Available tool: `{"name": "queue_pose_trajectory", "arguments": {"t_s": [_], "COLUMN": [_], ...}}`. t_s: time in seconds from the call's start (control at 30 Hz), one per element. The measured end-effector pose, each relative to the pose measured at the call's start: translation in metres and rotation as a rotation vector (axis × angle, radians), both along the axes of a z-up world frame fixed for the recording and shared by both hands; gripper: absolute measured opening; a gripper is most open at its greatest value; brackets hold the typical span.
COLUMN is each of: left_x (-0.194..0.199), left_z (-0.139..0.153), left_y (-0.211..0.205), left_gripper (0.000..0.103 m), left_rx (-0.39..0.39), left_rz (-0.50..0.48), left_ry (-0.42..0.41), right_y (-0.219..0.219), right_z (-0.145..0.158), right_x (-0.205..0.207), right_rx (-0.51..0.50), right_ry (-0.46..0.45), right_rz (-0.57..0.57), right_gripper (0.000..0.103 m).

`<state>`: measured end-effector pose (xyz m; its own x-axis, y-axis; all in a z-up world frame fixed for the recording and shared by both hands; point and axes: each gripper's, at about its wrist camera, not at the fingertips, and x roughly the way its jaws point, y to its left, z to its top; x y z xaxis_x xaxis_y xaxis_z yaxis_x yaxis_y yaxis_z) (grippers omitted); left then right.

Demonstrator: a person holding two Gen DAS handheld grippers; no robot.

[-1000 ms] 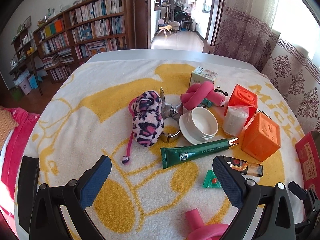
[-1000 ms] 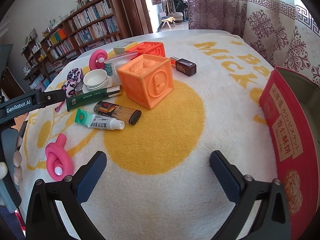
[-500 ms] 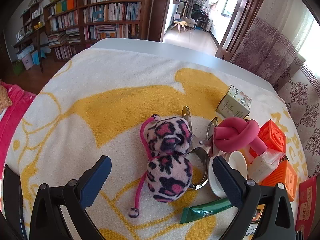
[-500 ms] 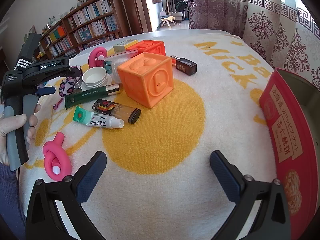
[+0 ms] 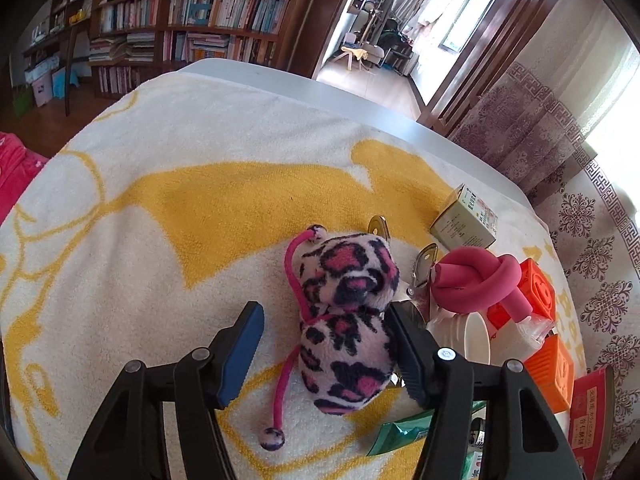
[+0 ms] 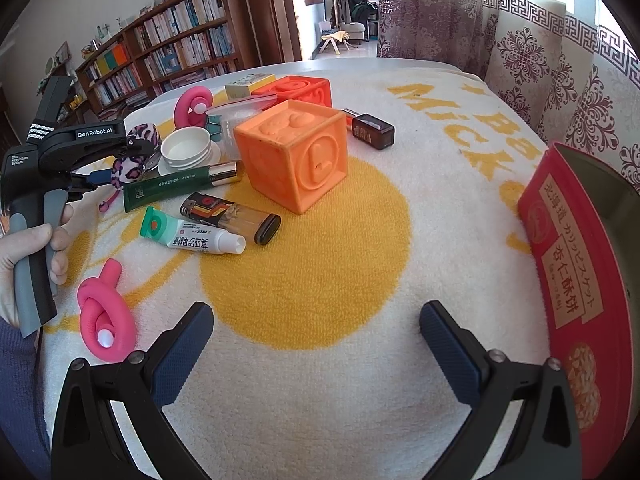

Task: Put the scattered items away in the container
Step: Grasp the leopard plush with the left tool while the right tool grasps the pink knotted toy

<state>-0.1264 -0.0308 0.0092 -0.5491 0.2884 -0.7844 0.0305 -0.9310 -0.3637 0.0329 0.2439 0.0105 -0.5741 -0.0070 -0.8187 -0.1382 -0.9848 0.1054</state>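
Left tongs (image 5: 324, 354) just closing around leopard plush toy (image 5: 346, 316), right pad touching, left pad still apart. Right tongs (image 6: 316, 344) spread wide, empty, beside red tin (image 6: 576, 280).

The left gripper (image 6: 86, 178) body reads "GenRobot.AI" and "Data Acquisition System"; the yellow lettering on the towel (image 6: 472, 208) is cut off and unreadable; the red tin (image 6: 572, 276) and white tube (image 6: 200, 238) bear Chinese print.

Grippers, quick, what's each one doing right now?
Left gripper: jaws just closing around the leopard plush, left pad not touching yet.
Right gripper: open, empty.
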Motion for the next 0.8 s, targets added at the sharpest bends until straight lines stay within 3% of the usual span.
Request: {"name": "queue_pose_trajectory", "arguments": {"t_s": [0.07,0.23,0.4,0.63,0.8], "left_x": [0.003,0.008,0.014,0.022,0.024], "left_z": [0.0,0.004,0.016,0.027,0.026], "left_y": [-0.002,-0.004,-0.004,0.004,0.007], "left_gripper": [0.041,0.04,0.04,0.04,0.04], "left_rx": [0.045,0.065,0.087,0.093,0.099], "left_rz": [-0.006,-0.006,-0.009,-0.038,-0.048], "left_ry": [0.001,0.013,0.05,0.083,0.076], "right_y": [0.001,0.005,-0.01,-0.079,-0.105], "right_z": [0.0,0.004,0.012,0.037,0.025], "right_x": [0.0,0.004,0.014,0.016,-0.004], "right_rx": [-0.005,-0.043,-0.032,-0.004,-0.014], "right_ry": [0.004,0.033,0.071,0.124,0.068], "right_rz": [-0.003,-0.005,0.069,0.287,0.352], "right_gripper": [0.103,0.097,0.07,0.069,0.069]}}
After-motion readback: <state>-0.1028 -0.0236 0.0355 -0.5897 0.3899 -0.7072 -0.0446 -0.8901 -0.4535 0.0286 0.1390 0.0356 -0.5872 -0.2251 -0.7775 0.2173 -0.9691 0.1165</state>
